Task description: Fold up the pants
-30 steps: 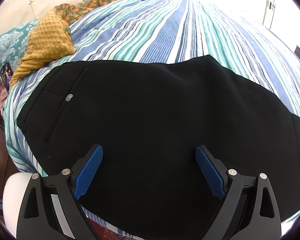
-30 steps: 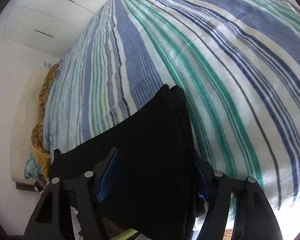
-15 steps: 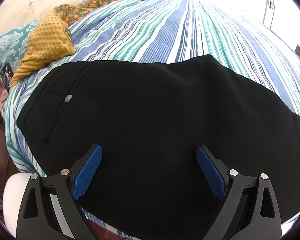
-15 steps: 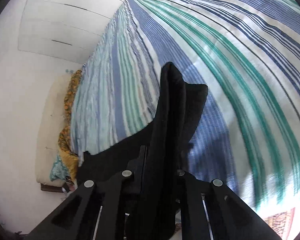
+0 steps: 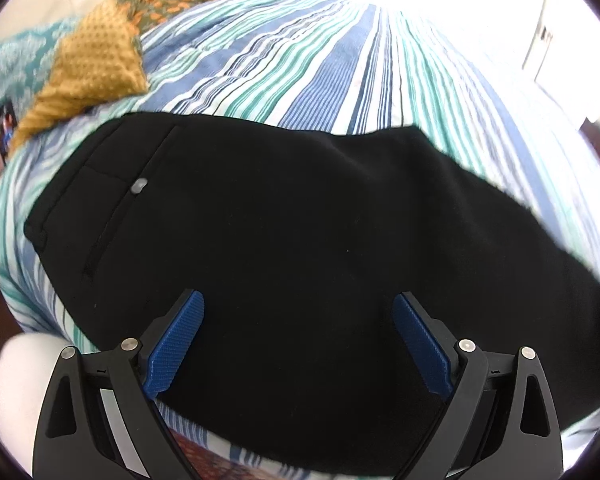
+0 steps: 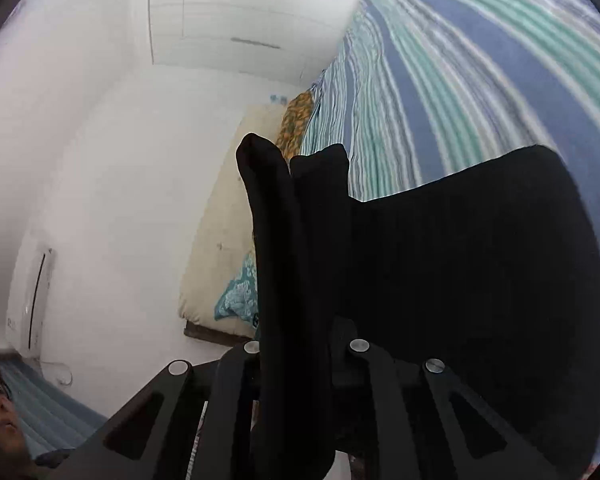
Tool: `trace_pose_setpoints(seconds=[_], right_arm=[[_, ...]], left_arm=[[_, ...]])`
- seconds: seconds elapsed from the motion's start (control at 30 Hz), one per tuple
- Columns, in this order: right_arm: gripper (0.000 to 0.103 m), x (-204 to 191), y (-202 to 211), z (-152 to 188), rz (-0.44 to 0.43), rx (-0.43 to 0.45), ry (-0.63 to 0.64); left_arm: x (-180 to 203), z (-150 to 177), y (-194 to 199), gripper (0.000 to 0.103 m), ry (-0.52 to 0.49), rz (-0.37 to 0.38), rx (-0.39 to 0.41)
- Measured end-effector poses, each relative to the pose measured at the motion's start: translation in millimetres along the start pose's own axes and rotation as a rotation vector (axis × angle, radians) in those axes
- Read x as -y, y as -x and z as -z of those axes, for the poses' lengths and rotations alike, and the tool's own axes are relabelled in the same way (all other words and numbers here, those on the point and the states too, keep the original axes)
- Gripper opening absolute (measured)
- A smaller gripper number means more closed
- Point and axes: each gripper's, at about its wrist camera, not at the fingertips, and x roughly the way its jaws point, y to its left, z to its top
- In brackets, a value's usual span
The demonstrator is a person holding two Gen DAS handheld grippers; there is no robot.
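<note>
Black pants [image 6: 480, 264] bunched between the clenched right hand-held gripper [image 6: 296, 344], trailing onto striped bedspread [image 6: 480, 64].

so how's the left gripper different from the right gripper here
The left gripper stands open, its blue fingers spread wide over the black pants; the right gripper is shut on the pants. The left gripper holds nothing; the right gripper has a bunched end of the fabric sticking up past it. Both have black frames.
</note>
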Motion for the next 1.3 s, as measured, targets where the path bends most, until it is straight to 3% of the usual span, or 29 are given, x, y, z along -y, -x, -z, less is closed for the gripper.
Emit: trace_pose_setpoints(seconds=[0.07,0.13,0.17,0.2,0.27,0.37,0.4,0.5,0.6,0.73,0.87,0.97,1.0,1.03,1.17,1.3], right_arm=[[0.018,-10,-56,13,0.044,-0.040,0.047],[0.052,-24,-113,32,0.259,-0.122,0.187],[0.078,-30,-138,44,0.368,-0.177,0.276],[0.081,-35,-155,57,0.441,-0.234,0.373],[0.081,-49,-167,84,0.535,-0.297,0.571],[0.085,-58,-132,109,0.622,-0.245,0.759],[0.091,-56,-111,111,0.645,-0.211,0.786],[0.095,-44,-55,133,0.714,-0.101,0.760],[0.095,-34,-9,137,0.734,-0.012,0.637],[0.095,-36,13,121,0.706,0.117,0.563],[0.095,-31,41,114,0.697,0.107,0.536],[0.095,-28,37,107,0.685,0.093,0.519],[0.095,-29,34,104,0.683,0.097,0.518],[0.095,-28,32,103,0.681,0.098,0.517],[0.095,-24,27,102,0.692,0.109,0.508],[0.095,-26,34,102,0.703,0.151,0.503]], left_arm=[[-12,-1,9,0.096,0.071,0.078,-0.003],[-24,1,19,0.096,0.134,0.163,-0.002],[-28,2,23,0.096,0.151,0.196,-0.003],[-31,5,28,0.096,0.162,0.229,-0.005],[-33,10,38,0.095,0.165,0.294,-0.006],[-22,14,53,0.094,0.141,0.408,0.007],[-8,13,59,0.090,0.104,0.453,0.013],[35,9,61,0.065,-0.029,0.521,-0.015],[77,8,48,0.044,-0.134,0.490,-0.053],[101,10,31,0.033,-0.211,0.413,-0.090],[111,13,33,0.032,-0.287,0.383,-0.080],[111,16,28,0.032,-0.300,0.381,-0.100],[113,18,26,0.023,-0.306,0.381,-0.106],[114,19,25,0.002,-0.312,0.382,-0.111],[119,23,33,0.001,-0.364,0.331,-0.081],[89,21,55,0.001,-0.311,0.308,-0.038]])
